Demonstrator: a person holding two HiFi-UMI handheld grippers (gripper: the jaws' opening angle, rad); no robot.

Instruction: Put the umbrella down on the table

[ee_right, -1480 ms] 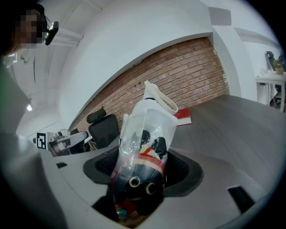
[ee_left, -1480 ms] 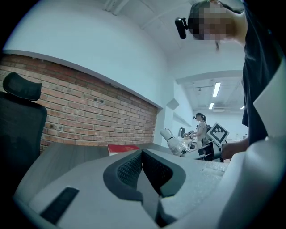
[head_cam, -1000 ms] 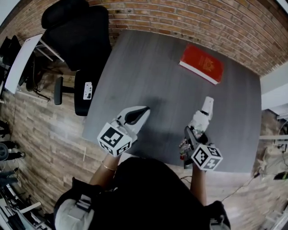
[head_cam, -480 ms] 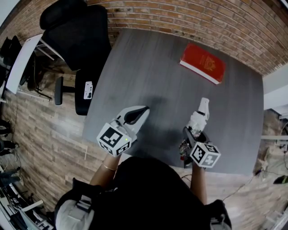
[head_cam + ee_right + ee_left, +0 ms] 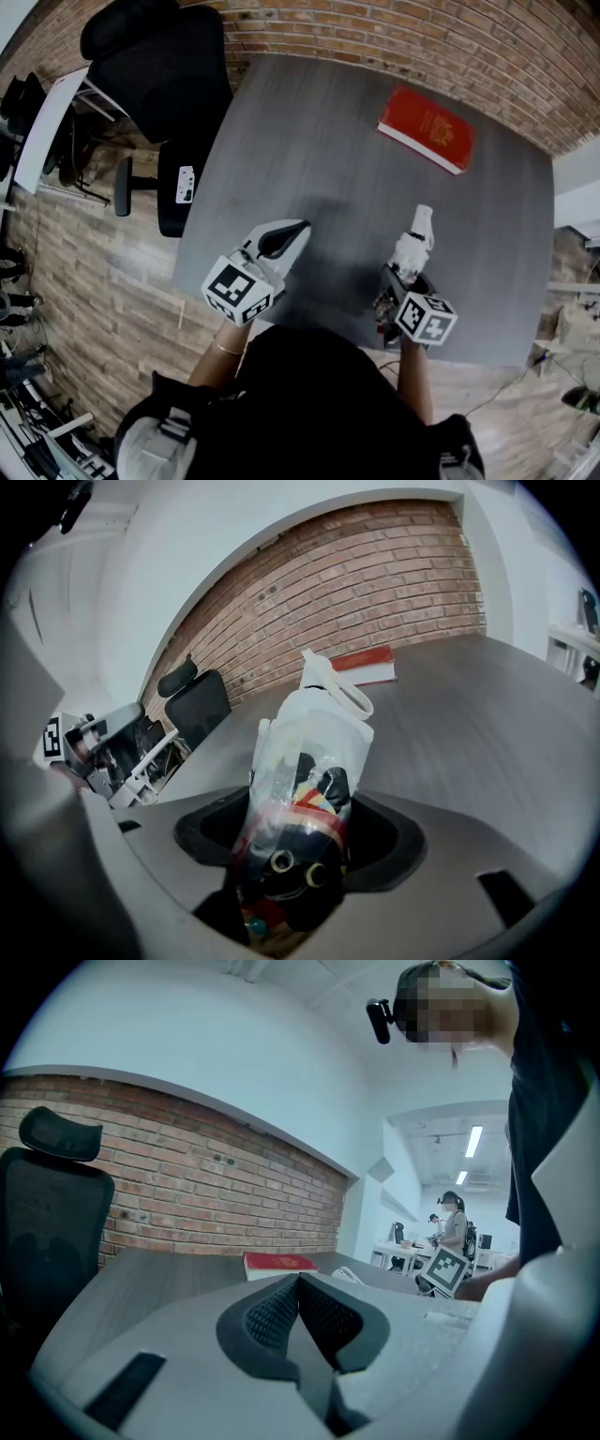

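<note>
While tight in the right hand-held gripper (image 5: 302,829) — the umbrella (image 5: 309,747), jutting forward over the table (image 5: 309,141); left hand-held gripper (image 5: 298,1290) clenched, empty.

An office: swivel chair (image 5: 164,70), brick wall (image 5: 422,37), grey table (image 5: 300,131), strip-lit desks (image 5: 398,1252) beyond.

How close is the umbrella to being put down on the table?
Nothing looks finished yet. The right gripper is shut on the plastic-wrapped umbrella and holds it over the near part of the table, pointing toward the red book. The left gripper is shut and empty. Left to do: lower the umbrella onto the table and open the gripper.
</note>
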